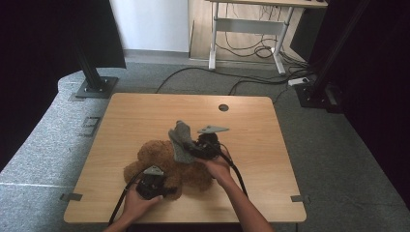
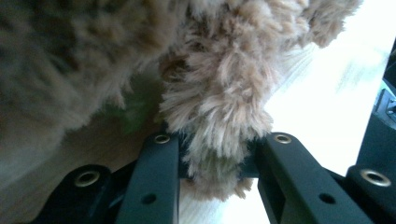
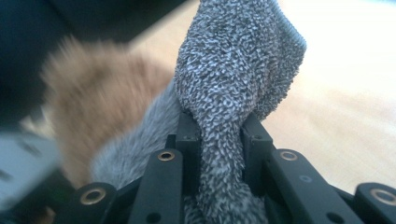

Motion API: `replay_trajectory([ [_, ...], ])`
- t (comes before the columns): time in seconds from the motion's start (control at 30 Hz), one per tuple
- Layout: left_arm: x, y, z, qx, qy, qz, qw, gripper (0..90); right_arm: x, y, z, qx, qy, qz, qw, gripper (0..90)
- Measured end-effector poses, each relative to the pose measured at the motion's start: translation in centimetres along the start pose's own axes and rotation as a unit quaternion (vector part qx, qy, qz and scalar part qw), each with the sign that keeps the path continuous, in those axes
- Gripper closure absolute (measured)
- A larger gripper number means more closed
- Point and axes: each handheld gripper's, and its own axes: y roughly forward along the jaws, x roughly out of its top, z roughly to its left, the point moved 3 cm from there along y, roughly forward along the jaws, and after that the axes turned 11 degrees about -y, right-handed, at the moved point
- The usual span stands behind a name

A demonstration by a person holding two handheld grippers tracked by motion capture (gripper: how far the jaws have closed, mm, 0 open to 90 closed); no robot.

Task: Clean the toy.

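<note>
Bare forearms, no sleeves. Left gripper (image 1: 153,183): black body, grey three-cornered plate on top, black cable trailing near. Right gripper (image 1: 205,142): same black build, grey plate, black cable. Jaws black, flat-sided, brass-ringed screw holes along linkages.

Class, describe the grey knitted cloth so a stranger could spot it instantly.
Start at the wooden table, then find the brown plush toy lying near its front edge. The grey cloth rises from the toy's far side, pinched in the right claw; it is grey and knitted, where the toy is brown and shaggy.

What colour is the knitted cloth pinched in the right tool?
Grey, flecked knit cloth; clearest in the right gripper view.
</note>
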Motion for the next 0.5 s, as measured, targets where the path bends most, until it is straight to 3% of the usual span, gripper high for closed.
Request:
replay_trajectory([
  [0.07,-0.4,-0.2,0.0,-0.007,-0.009,0.002,0.9999,73.3,-0.9,0.4,0.7,-0.006,-0.017,0.012,0.9998,74.5],
  [0.17,-0.6,-0.3,-0.1,-0.011,0.006,0.002,0.9999,72.1,-2.1,-0.6,0.8,-0.004,-0.01,0.004,0.9999,74.9],
  [0.2,-0.6,-0.3,-0.1,-0.001,0.014,0.0,0.9999,71.4,-2.6,-1.1,0.8,-0.004,-0.008,0.0,1.0,75.0],
  [0.27,-0.7,-0.3,-0.5,-0.007,0.008,0.001,0.9999,70.2,-3.1,-1.6,0.9,-0.005,-0.006,-0.005,1.0,75.2],
  [0.4,-0.8,-0.3,-0.8,-0.003,0.02,-0.01,0.9997,60.3,-4.1,-2.2,1.3,-0.007,-0.01,-0.025,0.9996,75.6],
  [0.43,-0.9,-0.3,-1.0,-0.005,0.011,-0.014,0.9998,56.3,-4.3,-2.3,1.3,-0.008,-0.009,-0.028,0.9995,75.8],
  [0.47,-0.7,-0.5,-0.8,-0.002,0.036,-0.025,0.9991,52.8,-4.5,-2.4,1.4,-0.009,-0.008,-0.031,0.9995,75.9],
  [0.5,-0.7,-0.6,-1.0,0.0,0.033,-0.033,0.9989,50.0,-4.8,-2.5,1.6,-0.01,-0.009,-0.035,0.9993,76.1],
])
